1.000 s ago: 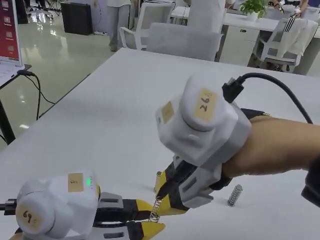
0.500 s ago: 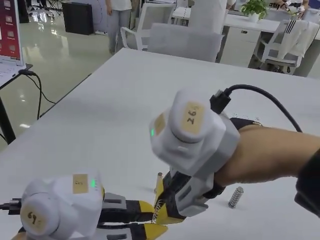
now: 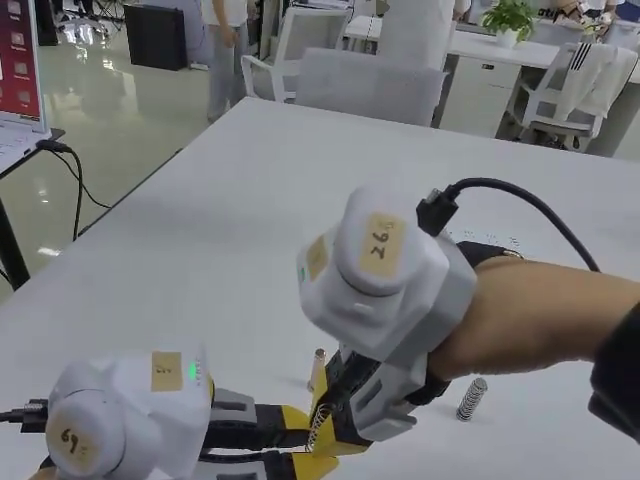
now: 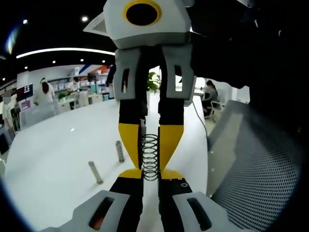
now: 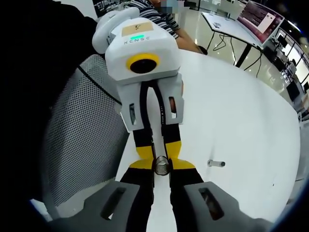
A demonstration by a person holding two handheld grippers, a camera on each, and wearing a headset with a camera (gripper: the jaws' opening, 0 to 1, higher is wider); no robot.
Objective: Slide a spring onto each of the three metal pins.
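White workbench [image 3: 250, 200], office behind | right gripper [image 4: 150, 162] jaws closed on a spring [image 4: 150, 150], tip to tip with left gripper [image 4: 150, 181], whose jaws are near-shut, hold unclear | one pin [image 4: 119, 151] and second pin [image 4: 95, 172] stand bare beside them | spare spring [image 3: 470, 398] lies on bench | judged: no pin visibly sprung, all three left.

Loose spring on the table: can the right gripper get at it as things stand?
Probably not yet. The path looks free: the loose spring lies on bare table just beside the right gripper. But its jaws seem shut on a second spring, shared with the left gripper.
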